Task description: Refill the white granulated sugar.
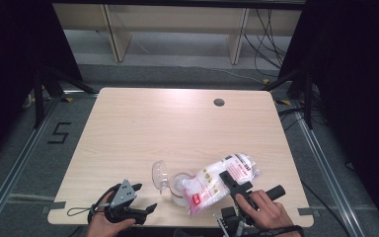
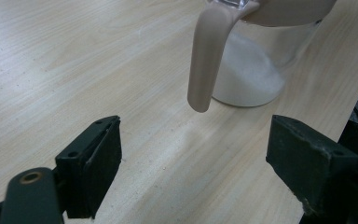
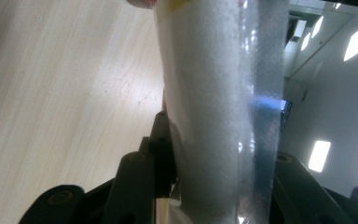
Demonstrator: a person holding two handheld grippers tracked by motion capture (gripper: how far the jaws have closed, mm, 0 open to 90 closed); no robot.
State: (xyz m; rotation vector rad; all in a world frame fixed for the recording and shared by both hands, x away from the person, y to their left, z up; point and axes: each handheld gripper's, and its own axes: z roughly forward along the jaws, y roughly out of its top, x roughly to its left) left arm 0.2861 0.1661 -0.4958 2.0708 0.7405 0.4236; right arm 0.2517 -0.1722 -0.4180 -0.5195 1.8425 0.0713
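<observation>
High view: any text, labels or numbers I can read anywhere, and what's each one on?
"5": black mark on the grey floor, left of the table.
Red labels on the bag held by the right gripper: print too small and blurred to read.
Nothing else readable.

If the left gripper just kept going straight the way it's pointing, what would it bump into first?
Most likely the beige handle of the clear jug holding white powder. The left gripper is open and aimed right at it, over bare table.

Wooden table (image 1: 143, 128) — round grommet hole (image 1: 219, 102) near far edge.
</observation>
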